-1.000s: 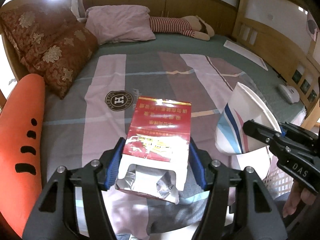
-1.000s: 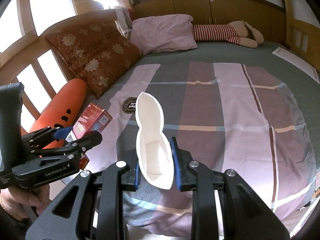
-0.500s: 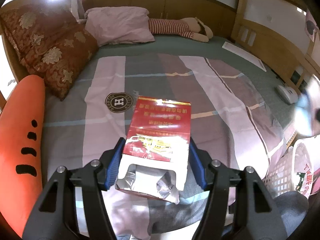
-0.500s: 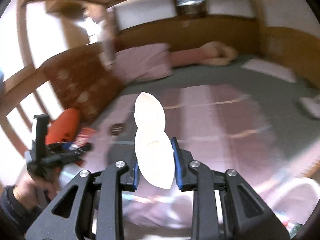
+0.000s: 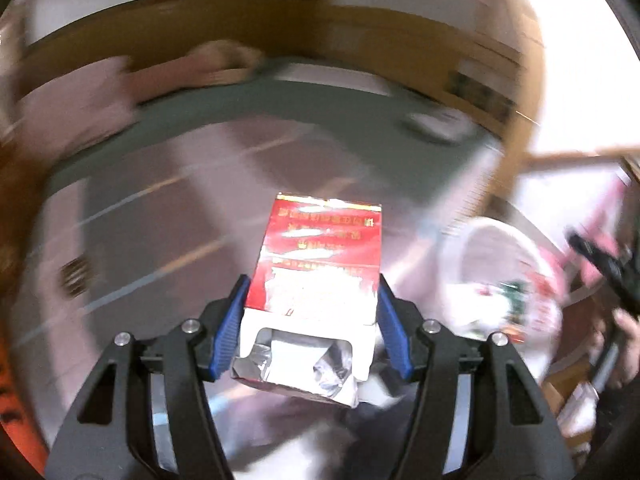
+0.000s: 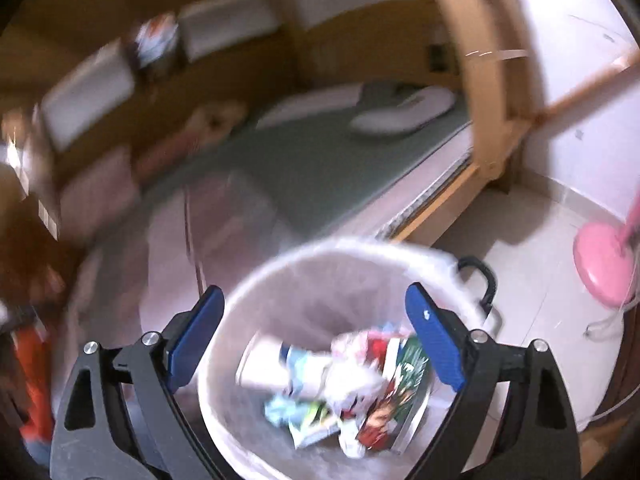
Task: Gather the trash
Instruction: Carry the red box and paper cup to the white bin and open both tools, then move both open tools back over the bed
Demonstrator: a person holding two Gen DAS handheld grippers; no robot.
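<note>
Home bedroom, bed (image 6: pixel 320 160) w/ striped quilt (image 5: pixel 160 208), wood frame (image 6: pixel 486 92), lined trash bin (image 6: pixel 288 292), tile floor (image 6: pixel 532 240)

Black gripper (image 6: pixel 316 336), blue pads (image 6: pixel 434 344)

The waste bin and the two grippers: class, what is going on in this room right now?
A person is clearing trash with a gripper in each hand. The right gripper is open and empty above the lined waste bin, which already holds a paper cup and wrappers. The left gripper is shut on a torn-open red cigarette pack, not yet dropped; the bin shows to its right beside the bed.
</note>
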